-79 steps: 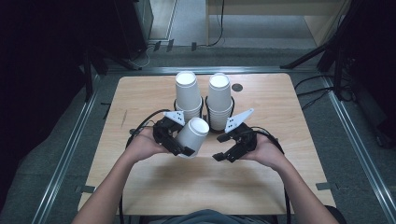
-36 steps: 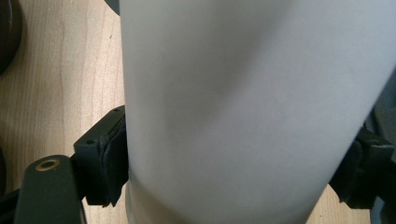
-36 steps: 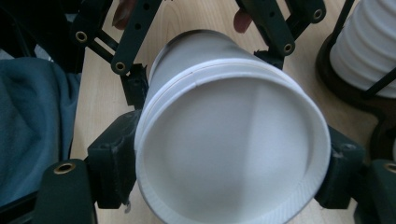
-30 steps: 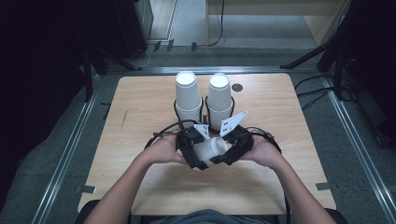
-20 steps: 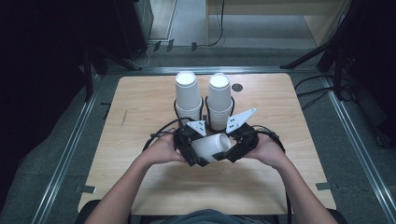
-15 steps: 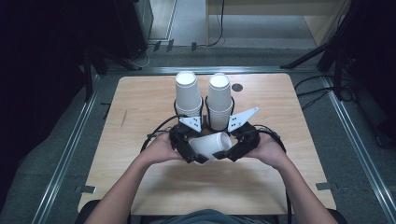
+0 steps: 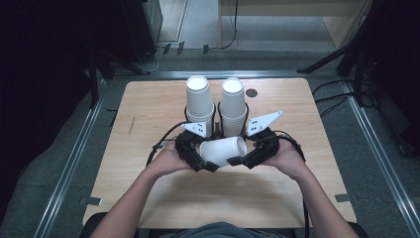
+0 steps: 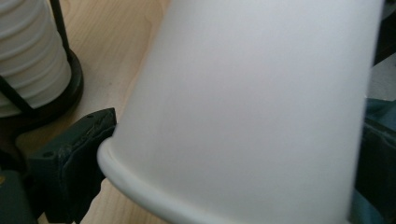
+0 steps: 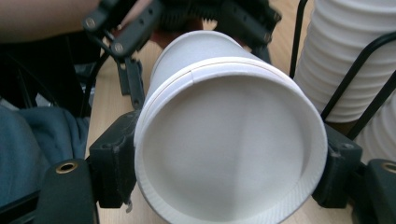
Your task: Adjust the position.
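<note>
A white paper cup (image 7: 223, 151) lies on its side, held above the table in front of me. My left gripper (image 7: 207, 159) is shut on its rim end; in the left gripper view the rolled rim of the cup (image 8: 252, 107) presses against the left jaw. My right gripper (image 7: 245, 154) is shut on the base end. In the right gripper view the recessed bottom of the cup (image 9: 229, 140) faces the camera, with a black jaw touching each side. The left gripper (image 9: 140, 28) shows behind it.
Two tall stacks of white cups (image 7: 197, 101) (image 7: 233, 101) stand in black wire holders just beyond the grippers, close to the held cup. The wooden table (image 7: 148, 124) has a small dark round spot (image 7: 251, 92) at the back. Cables trail from both grippers.
The left gripper carried the cup from the left to the middle and laid it level. The right gripper came in and took the base end. Little has moved in the last half second.
</note>
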`<state>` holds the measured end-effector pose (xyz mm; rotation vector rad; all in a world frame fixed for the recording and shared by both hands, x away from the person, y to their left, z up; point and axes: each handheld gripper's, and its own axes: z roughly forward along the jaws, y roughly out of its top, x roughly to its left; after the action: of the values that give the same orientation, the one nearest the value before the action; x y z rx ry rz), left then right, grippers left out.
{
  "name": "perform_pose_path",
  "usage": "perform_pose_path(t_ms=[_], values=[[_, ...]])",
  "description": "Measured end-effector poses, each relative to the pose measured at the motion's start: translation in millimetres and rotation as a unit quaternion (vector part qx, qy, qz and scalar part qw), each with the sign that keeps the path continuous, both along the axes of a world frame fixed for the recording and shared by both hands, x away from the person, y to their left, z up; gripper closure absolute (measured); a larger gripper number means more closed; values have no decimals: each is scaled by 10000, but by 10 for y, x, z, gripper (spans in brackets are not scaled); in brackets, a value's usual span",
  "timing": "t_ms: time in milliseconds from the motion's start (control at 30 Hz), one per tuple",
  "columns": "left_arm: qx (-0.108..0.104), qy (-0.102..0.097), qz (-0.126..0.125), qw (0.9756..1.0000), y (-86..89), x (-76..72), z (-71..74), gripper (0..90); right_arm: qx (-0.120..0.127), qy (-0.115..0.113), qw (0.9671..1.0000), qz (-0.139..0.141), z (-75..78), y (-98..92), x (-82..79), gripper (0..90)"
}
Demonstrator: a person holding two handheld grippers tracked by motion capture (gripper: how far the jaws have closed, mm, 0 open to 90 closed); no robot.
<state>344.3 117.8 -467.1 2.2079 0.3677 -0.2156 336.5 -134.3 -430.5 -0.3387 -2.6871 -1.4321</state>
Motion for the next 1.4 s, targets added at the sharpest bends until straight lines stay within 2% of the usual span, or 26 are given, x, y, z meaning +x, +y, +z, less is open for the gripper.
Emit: perform_pose_path(t_ms=[100,133,233,267,367,600,633,667,700,733,833,867,933,967,1000,1100,1267,1400], values=[[-138,89,-25,9999,-10,1,-12,0,83,-13,10000,-13,31,-15,-6,238],[-221,63,-56,9997,-29,-12,-1,0,196,-4,9998,-8,56,-28,-9,238],[-268,-35,-64,9996,-41,-29,19,0,290,55,9996,13,67,-32,-8,238],[-314,-103,-77,9994,-31,-40,33,61,320,92,9994,34,62,-28,-6,237],[-326,-213,-57,9992,-6,-51,68,88,396,104,9992,37,55,-39,-4,238],[-220,-182,-47,9996,-17,-42,84,113,411,60,9991,41,42,-53,-3,231],[-186,-154,-49,9997,-15,-36,85,113,374,38,9993,-10,35,-42,-4,146],[-132,-83,-53,9999,-2,-25,95,113,338,52,9994,-38,33,-38,-3,127],[-132,-83,-53,9999,-2,-25,95,113,338,52,9994,-38,33,-38,-3,127],[-49,-112,-49,9999,13,-32,126,114,223,21,9997,-117,25,-30,-6,135],[29,-130,-55,9999,29,-44,150,113,116,79,9999,-63,9,-26,-7,135],[91,-115,-50,9999,54,-43,161,113,-18,98,9999,-43,-10,-20,-12,134],[114,-123,-41,9999,69,-39,165,113,-65,99,9999,-53,-26,-12,-17,134],[164,-104,-31,9998,94,-32,172,112,-195,90,9998,-45,-59,-4,-19,135],[164,-104,-31,9998,94,-32,172,112,-195,90,9998,-45,-59,-4,-19,135],[228,-133,34,9996,155,-22,201,112,-407,89,9991,-50,-99,-4,-23,135],[344,-160,74,9993,200,-15,218,112,-522,96,9986,-45,-124,-11,-18,135],[581,-232,47,9980,221,-14,251,112,-681,49,9977,-36,-157,-19,-15,135]])
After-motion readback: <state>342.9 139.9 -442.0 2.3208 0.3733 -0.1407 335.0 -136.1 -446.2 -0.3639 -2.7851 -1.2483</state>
